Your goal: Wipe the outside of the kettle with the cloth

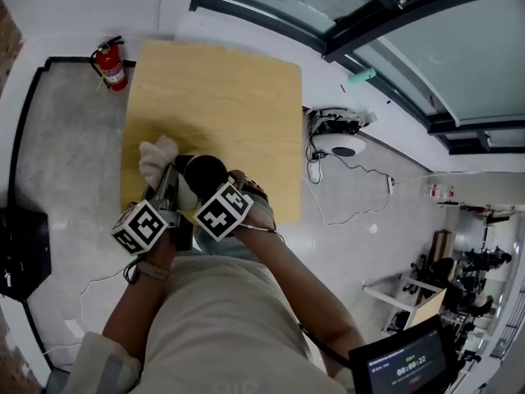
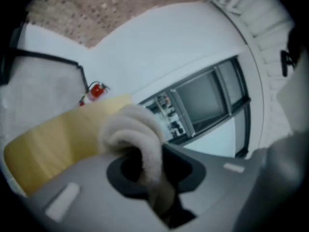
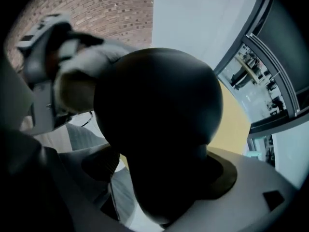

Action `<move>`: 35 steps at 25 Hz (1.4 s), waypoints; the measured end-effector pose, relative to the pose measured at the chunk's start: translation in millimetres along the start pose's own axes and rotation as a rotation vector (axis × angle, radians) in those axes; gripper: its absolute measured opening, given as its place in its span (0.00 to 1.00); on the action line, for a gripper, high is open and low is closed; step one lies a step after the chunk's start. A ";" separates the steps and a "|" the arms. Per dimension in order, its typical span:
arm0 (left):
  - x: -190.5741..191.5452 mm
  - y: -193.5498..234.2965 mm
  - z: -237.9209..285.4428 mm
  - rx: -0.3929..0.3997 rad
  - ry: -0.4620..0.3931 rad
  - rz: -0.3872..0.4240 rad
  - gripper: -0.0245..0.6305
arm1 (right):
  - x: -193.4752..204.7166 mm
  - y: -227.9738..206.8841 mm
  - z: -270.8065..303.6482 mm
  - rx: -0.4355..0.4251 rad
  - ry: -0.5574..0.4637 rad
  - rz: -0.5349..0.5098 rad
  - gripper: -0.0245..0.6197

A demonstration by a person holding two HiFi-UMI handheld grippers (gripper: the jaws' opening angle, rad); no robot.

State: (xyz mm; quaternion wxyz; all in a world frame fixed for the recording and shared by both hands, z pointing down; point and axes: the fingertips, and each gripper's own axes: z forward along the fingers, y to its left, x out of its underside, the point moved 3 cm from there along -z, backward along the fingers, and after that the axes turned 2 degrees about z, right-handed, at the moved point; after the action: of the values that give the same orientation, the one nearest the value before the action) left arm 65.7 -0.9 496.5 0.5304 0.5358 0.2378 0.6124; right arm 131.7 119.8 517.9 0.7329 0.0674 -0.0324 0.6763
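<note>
On the wooden table [image 1: 221,89], close to its near edge, stands the black kettle [image 1: 203,171]. A white cloth [image 1: 156,156] is bunched just left of it. My left gripper [image 1: 166,189] is shut on the cloth, and in the left gripper view the cloth [image 2: 137,134] sticks up from between the jaws of the left gripper [image 2: 147,175]. My right gripper [image 1: 215,194] points straight down over the kettle. In the right gripper view the dark kettle [image 3: 159,120] fills the space between the jaws of the right gripper [image 3: 161,182] and rests against the pads.
A red fire extinguisher [image 1: 111,64] stands on the floor past the table's far left corner. Cables and a white device [image 1: 338,142] lie on the floor to the right. A black object [image 1: 20,253] sits at the left edge. The person's arms and lap cover the near table edge.
</note>
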 end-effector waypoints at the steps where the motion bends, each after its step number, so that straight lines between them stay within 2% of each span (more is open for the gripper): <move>1: 0.8 -11.1 2.3 0.022 -0.030 0.063 0.14 | 4.1 -3.3 0.3 0.018 0.003 0.014 0.79; 2: 4.2 -2.0 9.1 0.007 -0.040 0.077 0.16 | 6.9 -5.0 1.3 0.042 0.010 0.013 0.79; 3: 9.7 22.1 19.1 -0.040 -0.022 0.039 0.16 | 8.8 -5.7 3.2 0.068 0.023 -0.006 0.79; 5: 23.1 72.0 38.5 -0.135 0.078 -0.148 0.16 | 10.8 -6.8 6.3 0.097 0.040 -0.042 0.78; 6: 25.4 77.1 40.7 -0.142 0.118 -0.209 0.16 | 11.4 -6.7 7.0 0.095 0.040 -0.041 0.78; 7: 22.0 64.0 36.3 -0.112 0.121 -0.193 0.16 | 12.0 -6.0 7.5 0.091 0.037 -0.035 0.78; 8: 14.8 37.8 28.1 -0.056 0.086 -0.116 0.16 | 12.4 -6.1 7.9 0.089 0.033 -0.027 0.78; 10: 3.9 -10.1 15.2 0.039 -0.036 0.038 0.16 | 13.3 -9.3 7.2 0.087 0.026 -0.007 0.78; 11: 4.1 -12.6 15.0 0.034 -0.080 0.066 0.16 | 13.1 -11.1 6.7 0.088 0.022 0.001 0.78; 12: 8.7 2.9 19.2 -0.012 -0.094 0.048 0.17 | 12.1 -12.5 6.8 0.090 0.019 0.004 0.78; 13: 17.6 30.4 25.5 -0.086 -0.075 -0.028 0.16 | 10.9 -13.4 7.2 0.090 0.017 0.000 0.78; 14: 28.8 59.1 30.7 -0.156 -0.028 -0.149 0.16 | 11.2 -13.7 7.6 0.087 0.017 -0.012 0.78; 15: 37.7 77.5 32.3 -0.193 0.028 -0.253 0.16 | 14.1 -12.8 7.5 0.080 0.020 -0.033 0.78; 16: 39.7 79.8 29.7 -0.185 0.073 -0.275 0.16 | 18.9 -11.3 5.7 0.068 0.022 -0.056 0.78; 17: 33.2 68.2 24.0 -0.145 0.094 -0.206 0.16 | 23.8 -10.5 0.9 0.054 0.013 -0.066 0.78; 18: 21.1 50.6 16.2 -0.097 0.092 -0.099 0.16 | 27.1 -11.5 -7.8 0.040 -0.015 -0.055 0.78; 19: 7.1 34.5 7.4 -0.058 0.076 -0.014 0.16 | 28.8 -14.0 -19.5 0.024 -0.063 -0.022 0.78; 20: -5.8 23.5 -1.3 -0.030 0.055 0.022 0.16 | 29.5 -17.8 -33.2 0.001 -0.127 0.027 0.78; 23: -32.1 11.7 -24.1 0.028 0.018 -0.015 0.16 | 29.6 -38.5 -79.5 -0.106 -0.390 0.269 0.78; 26: -49.4 -8.3 -43.2 0.115 0.020 0.051 0.16 | 30.9 -66.6 -121.5 -0.315 -0.762 0.614 0.78; 28: -56.9 -29.2 -52.1 0.177 0.028 0.121 0.16 | 32.8 -81.5 -144.4 -0.451 -0.997 0.806 0.78; 30: -58.6 -44.7 -58.8 0.207 0.039 0.163 0.16 | 38.3 -94.6 -160.6 -0.558 -1.198 0.986 0.78; 33: -49.4 -61.9 -61.5 0.199 0.051 0.179 0.17 | 60.5 -113.8 -165.0 -0.720 -1.411 1.264 0.78; 34: -45.1 -69.0 -59.5 0.195 0.057 0.177 0.17 | 66.8 -119.4 -167.2 -0.742 -1.456 1.314 0.80; 35: -40.9 -76.5 -56.1 0.193 0.068 0.177 0.17 | 70.8 -123.4 -170.6 -0.762 -1.490 1.332 0.88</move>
State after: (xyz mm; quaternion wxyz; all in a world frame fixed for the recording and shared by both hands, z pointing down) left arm 39.3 2.4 396.6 0.4119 0.5822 0.2651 0.6489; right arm 253.0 204.6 352.2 -0.0159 0.1990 -0.7112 0.6740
